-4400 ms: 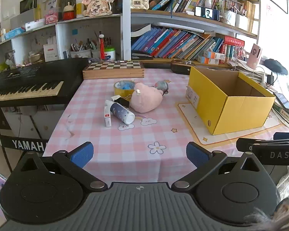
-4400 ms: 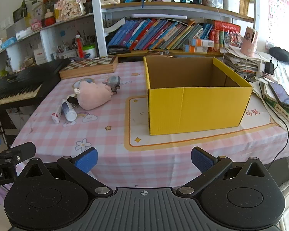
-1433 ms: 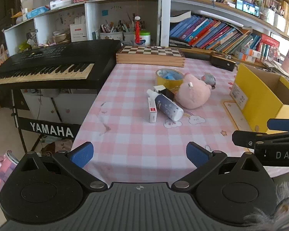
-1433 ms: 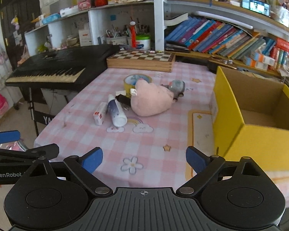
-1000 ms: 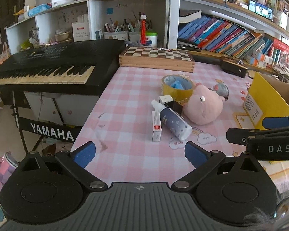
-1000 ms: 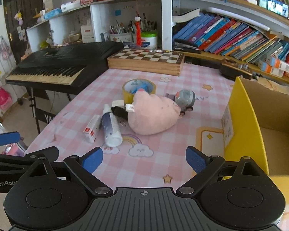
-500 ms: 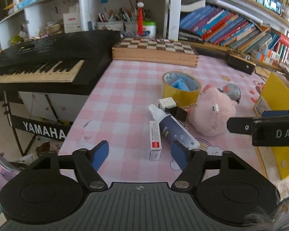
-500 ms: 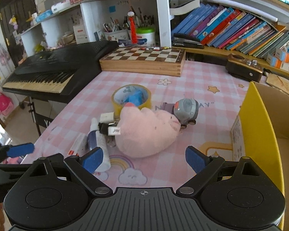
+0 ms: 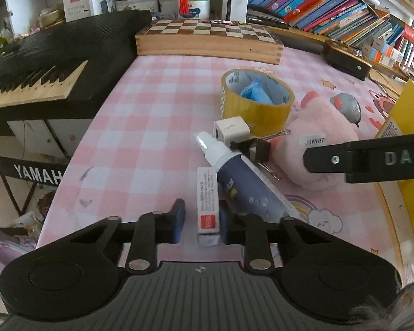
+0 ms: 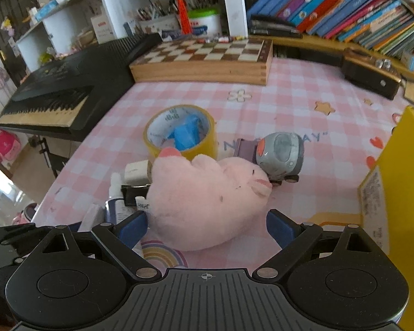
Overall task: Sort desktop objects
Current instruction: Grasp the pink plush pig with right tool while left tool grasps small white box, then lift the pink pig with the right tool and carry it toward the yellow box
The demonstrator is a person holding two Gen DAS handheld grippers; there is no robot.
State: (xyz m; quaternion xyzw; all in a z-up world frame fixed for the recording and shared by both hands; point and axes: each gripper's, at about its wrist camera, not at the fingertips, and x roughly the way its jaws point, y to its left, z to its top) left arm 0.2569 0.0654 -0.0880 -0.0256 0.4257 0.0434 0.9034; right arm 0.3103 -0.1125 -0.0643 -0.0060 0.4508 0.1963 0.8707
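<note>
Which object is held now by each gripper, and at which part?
Nothing is held. The left gripper, just closing, brackets the small box's near end; right gripper open around the pink plush.

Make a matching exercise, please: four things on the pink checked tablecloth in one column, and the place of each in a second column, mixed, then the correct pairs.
Things
1. small white carton
2. blue packet
3. pink plush toy
4. chessboard box

Places
A. inside the yellow tape roll
B. between the open fingers of the right gripper
C. at the far edge of the table, beside the keyboard
D. between the narrowed fingers of the left gripper

Pairs: 1-D, 2-A, 3-B, 4-C
</note>
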